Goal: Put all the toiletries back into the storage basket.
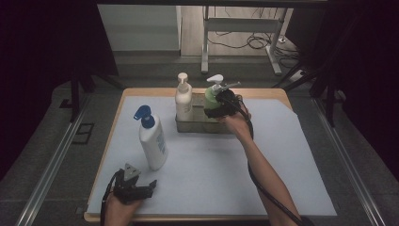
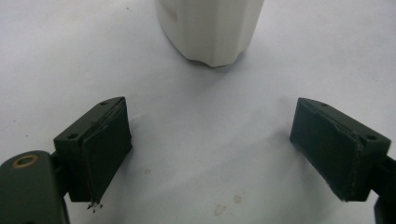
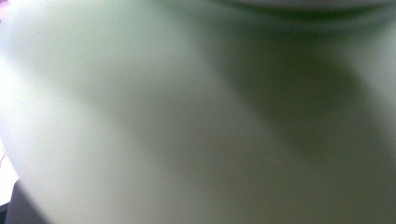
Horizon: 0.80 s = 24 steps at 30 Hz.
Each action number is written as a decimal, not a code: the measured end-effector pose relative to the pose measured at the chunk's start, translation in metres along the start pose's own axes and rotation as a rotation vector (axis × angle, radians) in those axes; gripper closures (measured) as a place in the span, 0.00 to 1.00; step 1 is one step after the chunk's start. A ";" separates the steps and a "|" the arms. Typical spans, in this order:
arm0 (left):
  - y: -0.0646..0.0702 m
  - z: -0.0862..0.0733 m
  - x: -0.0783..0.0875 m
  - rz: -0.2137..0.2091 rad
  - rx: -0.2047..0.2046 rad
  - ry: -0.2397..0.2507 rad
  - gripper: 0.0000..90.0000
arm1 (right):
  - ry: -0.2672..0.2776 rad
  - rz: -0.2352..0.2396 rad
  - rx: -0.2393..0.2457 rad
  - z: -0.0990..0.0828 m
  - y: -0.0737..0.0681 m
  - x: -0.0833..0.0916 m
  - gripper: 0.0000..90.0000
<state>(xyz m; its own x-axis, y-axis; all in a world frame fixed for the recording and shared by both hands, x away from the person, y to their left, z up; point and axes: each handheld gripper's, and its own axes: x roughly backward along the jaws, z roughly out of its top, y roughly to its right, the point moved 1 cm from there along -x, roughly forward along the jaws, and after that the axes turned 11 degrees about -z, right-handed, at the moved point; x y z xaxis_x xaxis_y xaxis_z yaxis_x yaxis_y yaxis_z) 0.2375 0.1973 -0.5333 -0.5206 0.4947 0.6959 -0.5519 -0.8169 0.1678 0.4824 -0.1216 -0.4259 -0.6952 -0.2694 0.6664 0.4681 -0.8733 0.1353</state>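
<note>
The green pump bottle (image 1: 211, 100) stands in the metal tray (image 1: 188, 126) beside a white pump bottle (image 1: 183, 101), pinched at its body by the right tool (image 1: 217, 110). Smooth plastic, probably slippery; mid-body suits best. The left tool (image 1: 141, 188) rests spread on the bench (image 1: 282, 155).

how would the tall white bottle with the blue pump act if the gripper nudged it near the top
The white bottle stands tall on a narrow base, so it would probably tip rather than slide. Its smooth plastic looks stiff and maybe slippery on the paper-covered table.
</note>
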 end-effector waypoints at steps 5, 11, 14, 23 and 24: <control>0.000 0.000 0.000 0.000 0.000 0.000 0.13 | 0.005 0.004 -0.002 -0.001 0.001 -0.002 0.13; 0.000 0.000 0.000 0.000 0.000 0.000 0.13 | 0.024 0.007 0.008 -0.002 0.000 -0.005 0.13; 0.000 0.000 0.000 0.000 0.000 0.000 0.13 | 0.041 0.010 0.005 -0.003 0.000 -0.005 0.13; 0.000 0.000 0.000 0.000 0.000 0.001 0.13 | 0.057 0.003 0.019 -0.011 0.001 0.000 0.12; 0.000 0.000 0.000 0.000 -0.001 0.001 0.13 | 0.056 0.006 0.020 -0.012 0.002 0.001 0.13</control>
<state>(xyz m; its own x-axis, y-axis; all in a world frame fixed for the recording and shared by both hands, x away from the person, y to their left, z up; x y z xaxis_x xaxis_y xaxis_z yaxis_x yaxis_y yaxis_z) 0.2375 0.1972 -0.5334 -0.5216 0.4948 0.6951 -0.5521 -0.8168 0.1672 0.4759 -0.1283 -0.4340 -0.7212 -0.2977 0.6256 0.4830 -0.8634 0.1459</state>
